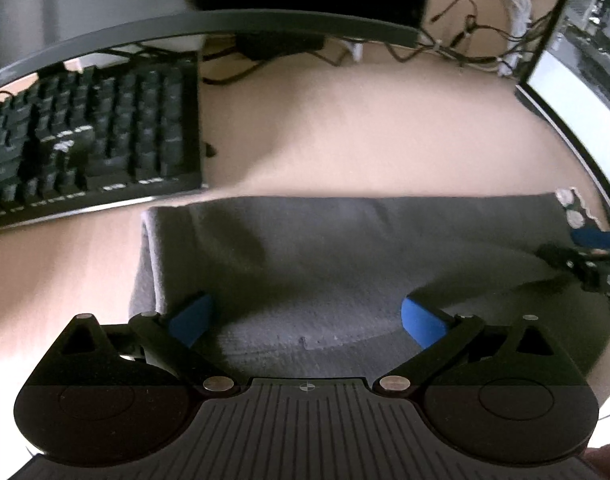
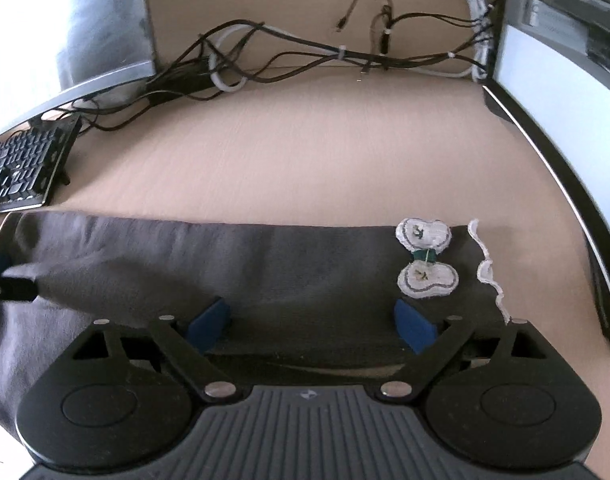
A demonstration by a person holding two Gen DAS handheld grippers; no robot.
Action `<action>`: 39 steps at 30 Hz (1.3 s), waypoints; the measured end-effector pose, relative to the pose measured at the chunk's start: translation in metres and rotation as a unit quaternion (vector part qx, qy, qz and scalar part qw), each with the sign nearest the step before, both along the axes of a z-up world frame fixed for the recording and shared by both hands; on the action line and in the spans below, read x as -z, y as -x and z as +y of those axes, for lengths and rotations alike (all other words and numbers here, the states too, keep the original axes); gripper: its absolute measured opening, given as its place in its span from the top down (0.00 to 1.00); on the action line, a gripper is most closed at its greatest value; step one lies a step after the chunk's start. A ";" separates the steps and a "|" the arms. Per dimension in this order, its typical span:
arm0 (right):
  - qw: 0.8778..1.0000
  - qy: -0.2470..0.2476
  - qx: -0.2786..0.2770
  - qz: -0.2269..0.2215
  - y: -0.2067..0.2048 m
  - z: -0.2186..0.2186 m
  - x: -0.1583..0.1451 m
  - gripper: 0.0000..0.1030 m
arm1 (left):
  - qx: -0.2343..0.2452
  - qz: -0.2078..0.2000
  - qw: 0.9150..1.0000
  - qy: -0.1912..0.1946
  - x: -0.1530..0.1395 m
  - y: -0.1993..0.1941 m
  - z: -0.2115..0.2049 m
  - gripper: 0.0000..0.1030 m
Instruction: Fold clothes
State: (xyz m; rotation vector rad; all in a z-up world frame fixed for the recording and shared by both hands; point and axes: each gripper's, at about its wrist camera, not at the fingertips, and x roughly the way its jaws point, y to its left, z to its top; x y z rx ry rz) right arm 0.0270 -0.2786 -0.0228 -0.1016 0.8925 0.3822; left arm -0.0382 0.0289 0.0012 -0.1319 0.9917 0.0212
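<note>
A dark grey folded garment (image 1: 345, 256) lies on the beige desk, also seen in the right wrist view (image 2: 241, 268). It has a white lace bow (image 2: 425, 258) and a white scalloped trim (image 2: 487, 268) at its right end. My left gripper (image 1: 305, 320) is open, its blue pads wide apart over the garment's near left part. My right gripper (image 2: 311, 322) is open over the garment's near right part. The right gripper shows at the right edge of the left wrist view (image 1: 585, 256); the left gripper shows at the left edge of the right wrist view (image 2: 1, 280).
A black keyboard (image 1: 85, 136) sits at the left, under a curved monitor (image 1: 185, 24). A bundle of cables (image 2: 305, 56) runs along the back of the desk (image 2: 305, 152). A dark-framed screen (image 2: 565, 128) stands at the right.
</note>
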 end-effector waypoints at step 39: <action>0.984 -0.094 0.091 -0.118 0.222 -0.039 -0.102 0.00 | -0.084 -0.104 0.989 -0.061 -0.109 0.197 -0.118 0.00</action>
